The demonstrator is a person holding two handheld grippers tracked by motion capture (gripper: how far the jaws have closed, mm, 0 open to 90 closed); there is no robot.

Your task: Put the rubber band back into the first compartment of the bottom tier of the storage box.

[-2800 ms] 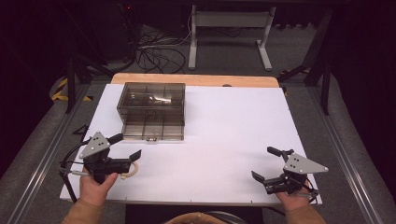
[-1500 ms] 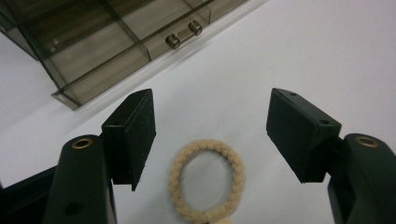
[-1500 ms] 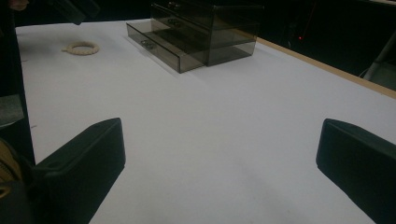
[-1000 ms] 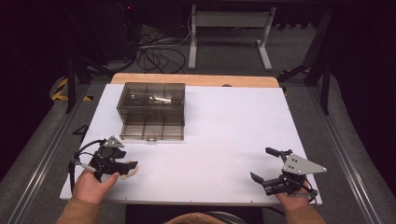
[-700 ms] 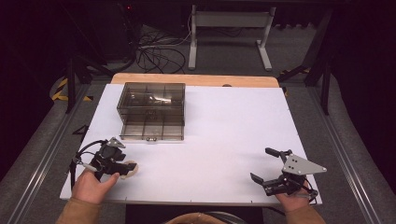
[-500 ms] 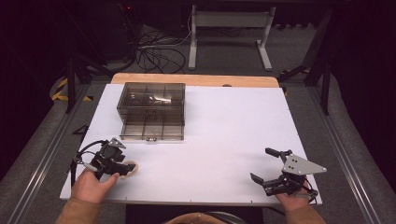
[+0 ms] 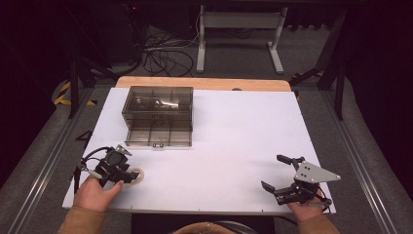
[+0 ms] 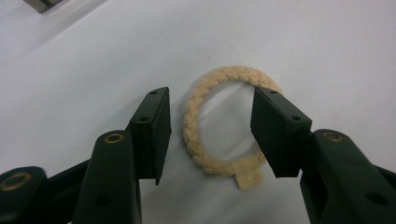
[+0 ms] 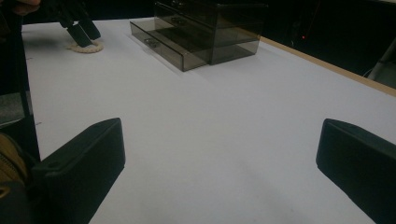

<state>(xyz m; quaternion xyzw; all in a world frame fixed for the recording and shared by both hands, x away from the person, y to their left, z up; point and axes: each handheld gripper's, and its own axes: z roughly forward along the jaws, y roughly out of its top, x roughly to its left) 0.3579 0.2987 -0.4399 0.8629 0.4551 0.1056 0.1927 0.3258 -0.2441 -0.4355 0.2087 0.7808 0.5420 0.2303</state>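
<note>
high view, white table (image 7: pixel 234 146), dark room

Tan sleeves at the white table's (image 7: pixel 234 141) near edge, black two-jaw left gripper (image 8: pixel 211 135) with brass-ringed screws, black cable, right gripper (image 7: pixel 281 176) topped by grey three-cornered plate.

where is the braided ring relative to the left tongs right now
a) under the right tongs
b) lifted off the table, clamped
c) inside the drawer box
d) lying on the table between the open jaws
d: in the left gripper view the braided ring lies flat on the white table, with the left tongs set to either side of it, pads not yet pressing.
</note>
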